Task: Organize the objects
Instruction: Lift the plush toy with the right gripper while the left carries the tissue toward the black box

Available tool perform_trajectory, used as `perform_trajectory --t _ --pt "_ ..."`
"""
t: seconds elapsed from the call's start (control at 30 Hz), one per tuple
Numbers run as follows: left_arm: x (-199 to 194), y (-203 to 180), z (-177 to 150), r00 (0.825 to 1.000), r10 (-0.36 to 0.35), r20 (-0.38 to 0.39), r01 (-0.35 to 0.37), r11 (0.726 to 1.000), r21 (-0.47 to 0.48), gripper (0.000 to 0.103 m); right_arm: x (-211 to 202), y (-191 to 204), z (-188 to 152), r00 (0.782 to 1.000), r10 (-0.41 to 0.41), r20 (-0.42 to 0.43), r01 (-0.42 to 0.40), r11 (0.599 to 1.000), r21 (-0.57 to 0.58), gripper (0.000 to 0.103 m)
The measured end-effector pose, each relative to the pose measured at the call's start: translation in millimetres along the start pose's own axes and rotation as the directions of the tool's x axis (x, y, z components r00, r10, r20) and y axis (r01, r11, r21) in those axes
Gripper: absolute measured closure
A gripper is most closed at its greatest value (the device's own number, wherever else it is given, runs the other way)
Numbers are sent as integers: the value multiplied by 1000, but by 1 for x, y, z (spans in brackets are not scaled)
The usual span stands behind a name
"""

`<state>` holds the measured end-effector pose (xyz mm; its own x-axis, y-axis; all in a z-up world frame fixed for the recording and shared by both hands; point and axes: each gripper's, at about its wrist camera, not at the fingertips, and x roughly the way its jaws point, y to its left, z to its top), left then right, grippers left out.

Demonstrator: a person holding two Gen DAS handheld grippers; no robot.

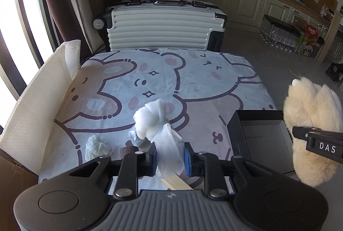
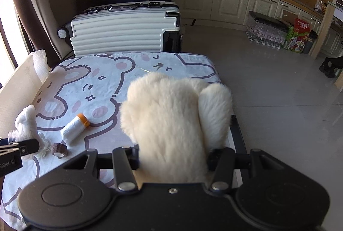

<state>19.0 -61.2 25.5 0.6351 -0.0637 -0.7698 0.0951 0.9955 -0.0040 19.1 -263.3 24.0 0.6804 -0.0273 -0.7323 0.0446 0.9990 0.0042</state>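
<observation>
Above the table (image 1: pixel 193 85), the left claw (image 1: pixel 170 156) is pinching a gauzy white bundle (image 1: pixel 153 121), the right claw (image 2: pixel 173 158) gripping a furry mitten (image 2: pixel 171 123); either soft load may be slipping before reaching the black tray (image 1: pixel 257 136).

The left tool (image 1: pixel 170 156) is black, with two rounded housings side by side, each marked by a raised circle. Between the housings sits a grey ribbed plate bearing a small emblem. Black link bars run forward from the plate, pinned with round silver rivets, and end in fingers (image 1: pixel 189 159) faced with blue pads. The right tool (image 2: pixel 173 159) has the same black twin housings, link bars and silver rivets, but the plate between its housings is plain black with one small screw at its front edge. Its side carries white "DAS" lettering; the left tool's side reads "Robot.AI".
</observation>
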Motion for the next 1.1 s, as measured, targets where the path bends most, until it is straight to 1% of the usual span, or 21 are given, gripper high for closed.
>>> perform_trajectory --t 0.23,0.57,0.77,1.1 --pt "4 -25 4 999 -42 -1 42 999 27 77 -3 -22 -3 1000 -24 4 24 999 24 52" --pt "18 -77 6 995 -102 -18 103 991 89 77 -2 -68 -10 997 -78 -6 78 994 77 52" --pt "29 -99 6 992 -120 -33 124 986 114 77 2 -93 -15 995 -99 -18 101 989 111 52" --pt "43 -133 8 987 -154 -49 160 978 137 77 8 -121 -21 993 -115 -26 117 983 142 52"
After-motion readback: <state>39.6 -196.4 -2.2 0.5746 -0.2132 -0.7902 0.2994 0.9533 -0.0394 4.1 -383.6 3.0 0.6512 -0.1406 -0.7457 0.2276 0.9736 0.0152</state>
